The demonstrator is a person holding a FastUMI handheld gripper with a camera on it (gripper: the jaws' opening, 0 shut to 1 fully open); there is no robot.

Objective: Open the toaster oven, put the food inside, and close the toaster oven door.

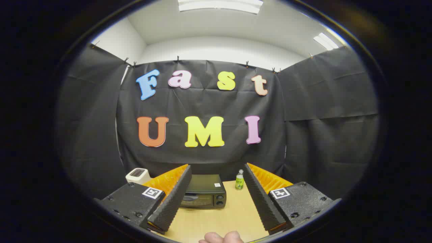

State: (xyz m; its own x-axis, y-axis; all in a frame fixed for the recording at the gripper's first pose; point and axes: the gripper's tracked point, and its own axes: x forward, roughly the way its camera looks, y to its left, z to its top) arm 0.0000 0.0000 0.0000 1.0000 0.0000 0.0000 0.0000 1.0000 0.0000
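Above a wooden table (216,219), the gripper (216,199) hangs with its fingers (170,202) spread wide, holding nothing. Between and beyond them sits the black toaster oven (204,195), door closed. A small green bottle (239,180) stands just beside it; a white appliance (138,175) sits beyond the left finger. Fingertips of a person's hand (221,237) show nearest.

Tongs (216,189) are hanging wide apart above the wooden desk (216,219), gripping nothing. Toaster oven (204,192) is sitting beyond the tongs, toward the left finger, door shut. A small green bottle (239,180) is standing just right of the oven, near the right finger's tip. A white box-shaped device (137,175) is resting beyond the left finger. Fingertips of a hand (221,238) are showing below, between the tongs.
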